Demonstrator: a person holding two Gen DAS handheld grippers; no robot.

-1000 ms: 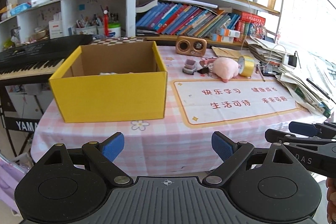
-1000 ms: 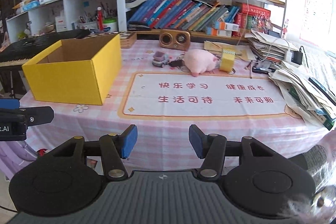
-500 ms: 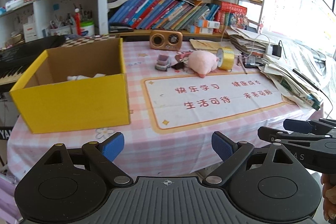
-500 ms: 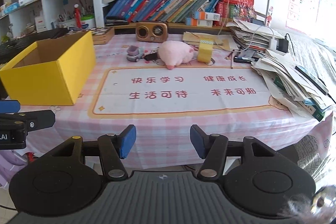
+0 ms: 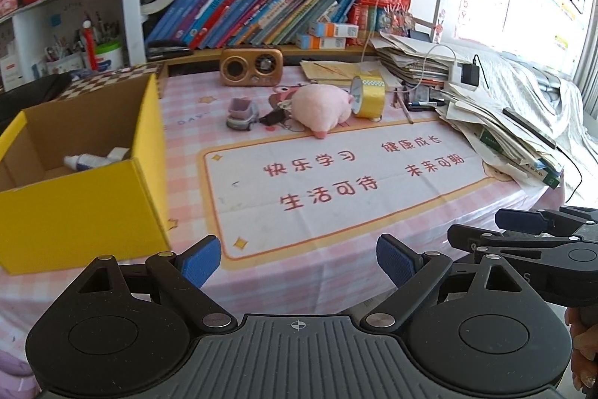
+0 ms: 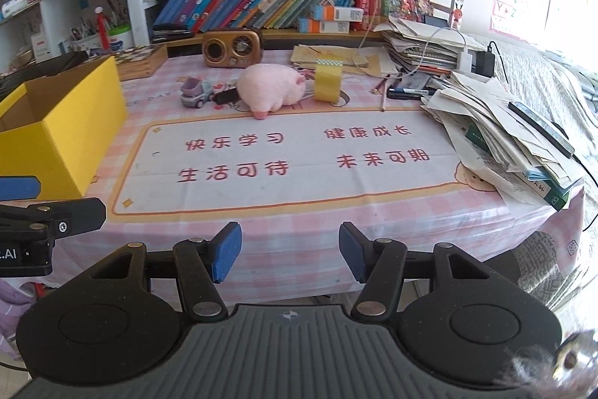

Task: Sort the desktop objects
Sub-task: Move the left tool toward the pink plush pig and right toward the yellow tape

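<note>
A pink plush pig (image 5: 323,107) (image 6: 271,86) lies at the back of the pink checked table, with a small toy truck (image 5: 242,114) (image 6: 195,92) to its left and a yellow tape roll (image 5: 368,96) (image 6: 328,79) to its right. An open yellow cardboard box (image 5: 86,208) (image 6: 61,126) stands at the left; a white tube (image 5: 88,160) lies inside. My left gripper (image 5: 297,262) is open and empty above the table's front edge. My right gripper (image 6: 289,257) is open and empty, also at the front edge, and shows at the right of the left wrist view (image 5: 523,223).
A desk mat with red Chinese characters (image 5: 347,174) (image 6: 299,152) covers the table's middle. A wooden radio (image 5: 251,66) stands at the back. A pile of papers and books (image 5: 497,133) (image 6: 504,129) fills the right side. Pens (image 6: 407,91) lie near it. Bookshelves stand behind.
Both grippers have swung to the right and moved nearer the table; the box has shifted to the left of both views. Both stay open and empty.
</note>
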